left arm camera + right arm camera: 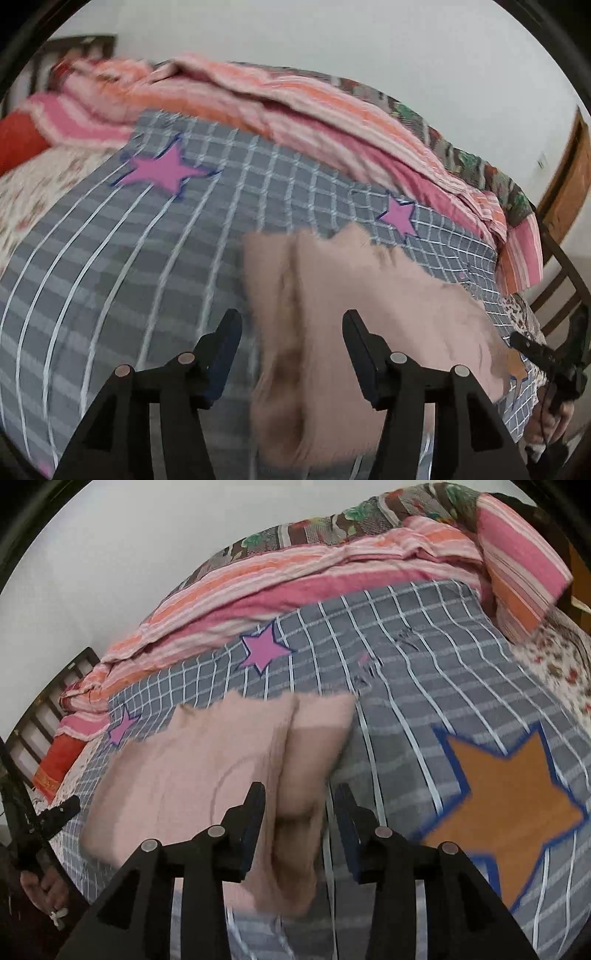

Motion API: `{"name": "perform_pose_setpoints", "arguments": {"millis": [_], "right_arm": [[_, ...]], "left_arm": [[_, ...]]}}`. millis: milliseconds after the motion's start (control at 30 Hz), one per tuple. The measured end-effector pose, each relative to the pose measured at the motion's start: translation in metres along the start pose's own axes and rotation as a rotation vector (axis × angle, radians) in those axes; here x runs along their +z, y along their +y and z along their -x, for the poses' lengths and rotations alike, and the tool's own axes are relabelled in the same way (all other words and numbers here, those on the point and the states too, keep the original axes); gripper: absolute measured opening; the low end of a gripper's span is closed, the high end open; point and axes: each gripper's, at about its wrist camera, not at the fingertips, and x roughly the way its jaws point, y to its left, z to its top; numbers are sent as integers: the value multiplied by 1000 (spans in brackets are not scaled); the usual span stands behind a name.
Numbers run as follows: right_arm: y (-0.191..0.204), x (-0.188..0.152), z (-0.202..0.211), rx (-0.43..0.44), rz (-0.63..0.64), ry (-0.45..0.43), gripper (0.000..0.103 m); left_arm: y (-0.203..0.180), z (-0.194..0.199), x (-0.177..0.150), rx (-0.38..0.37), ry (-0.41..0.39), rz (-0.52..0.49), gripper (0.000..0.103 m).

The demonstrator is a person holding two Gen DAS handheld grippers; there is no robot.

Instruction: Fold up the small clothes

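A small pink garment (369, 314) lies on the grey checked bed sheet (129, 258), with its side edges folded in. My left gripper (291, 325) is open, its fingers apart over the garment's left folded edge. In the right wrist view the same garment (207, 760) lies left of centre. My right gripper (299, 797) is open over the garment's right folded edge. Neither gripper holds cloth. The right gripper also shows in the left wrist view (535, 350) at the far right. The left gripper also shows in the right wrist view (55, 816) at the far left.
A pink and orange striped blanket (314, 107) is bunched along the far side of the bed by the white wall. The sheet has pink stars (166, 170) and an orange star (517, 797). A red pillow (18, 144) and a wooden chair (565, 266) stand at the edges.
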Motion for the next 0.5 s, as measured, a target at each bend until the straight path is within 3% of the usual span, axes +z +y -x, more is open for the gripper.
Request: {"name": "perform_pose_setpoints", "arguments": {"millis": [167,300,467,500], "right_arm": [[13,35,-43,6,-1,17,39],[23,52,-78,-35,21,66,39],[29,61,-112,-52,43,138,39],[30,62,-116,-56,48,152,39]], "left_arm": [[-21,-44,30,9,26,-78,54],[-18,-82,45,13,107,-58,42],[-17,-104,47,43,143,-79,40],[-18,-107,46,45,148,-81,34]]}}
